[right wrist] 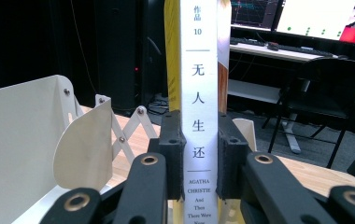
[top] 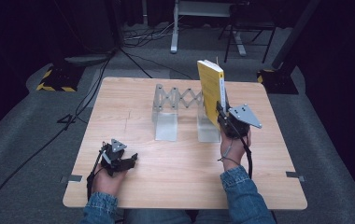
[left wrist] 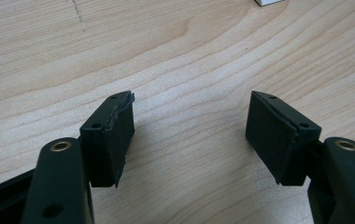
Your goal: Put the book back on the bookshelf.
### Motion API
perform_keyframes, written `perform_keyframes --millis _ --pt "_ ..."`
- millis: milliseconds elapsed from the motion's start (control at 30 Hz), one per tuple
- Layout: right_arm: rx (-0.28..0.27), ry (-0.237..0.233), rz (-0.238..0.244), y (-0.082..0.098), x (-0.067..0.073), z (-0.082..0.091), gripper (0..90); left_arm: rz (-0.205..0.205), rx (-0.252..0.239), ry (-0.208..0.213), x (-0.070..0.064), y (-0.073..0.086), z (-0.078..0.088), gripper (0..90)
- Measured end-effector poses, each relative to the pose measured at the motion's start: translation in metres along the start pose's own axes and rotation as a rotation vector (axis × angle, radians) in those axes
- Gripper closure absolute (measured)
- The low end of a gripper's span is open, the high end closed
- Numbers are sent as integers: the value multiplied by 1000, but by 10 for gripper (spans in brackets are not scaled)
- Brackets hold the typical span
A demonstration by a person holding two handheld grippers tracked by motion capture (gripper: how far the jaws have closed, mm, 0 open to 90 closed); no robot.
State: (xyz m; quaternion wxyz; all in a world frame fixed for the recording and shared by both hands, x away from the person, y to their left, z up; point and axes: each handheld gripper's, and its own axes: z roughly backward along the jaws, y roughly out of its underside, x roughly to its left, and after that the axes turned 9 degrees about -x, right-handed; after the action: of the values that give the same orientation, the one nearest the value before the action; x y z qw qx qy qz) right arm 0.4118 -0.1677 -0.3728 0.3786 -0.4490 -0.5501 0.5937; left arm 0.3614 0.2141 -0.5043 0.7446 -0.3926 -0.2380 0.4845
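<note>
A yellow paperback book (top: 210, 88) with a white spine (right wrist: 199, 107) stands upright above the right end of a white expandable book rack (top: 178, 116). My right gripper (top: 222, 112) is shut on its spine, pads (right wrist: 173, 154) pressing both sides; the right gripper view looks straight at the spine (right wrist: 199, 140). My left gripper (top: 131, 160) rests low at the table's front left, held by a hand. Its jaws stand wide open over bare wood (left wrist: 189, 135), with nothing between the pads (left wrist: 115, 140).
The light wooden table (top: 133, 186) stands on grey carpet. The rack's white end plates (right wrist: 21, 140) and scissor links (right wrist: 129, 126) are left of the book. Beyond the table are cables, a desk frame (top: 175, 28), a chair and monitors (right wrist: 325, 18).
</note>
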Motion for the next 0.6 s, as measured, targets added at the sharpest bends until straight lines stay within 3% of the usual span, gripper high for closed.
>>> perform_keyframes --millis 333,600 --pt "8 8 -18 9 3 -9 767 -1 0 1 0 0 0 328" --pt "-11 -21 -28 25 6 -9 764 -1 0 1 0 0 0 328"
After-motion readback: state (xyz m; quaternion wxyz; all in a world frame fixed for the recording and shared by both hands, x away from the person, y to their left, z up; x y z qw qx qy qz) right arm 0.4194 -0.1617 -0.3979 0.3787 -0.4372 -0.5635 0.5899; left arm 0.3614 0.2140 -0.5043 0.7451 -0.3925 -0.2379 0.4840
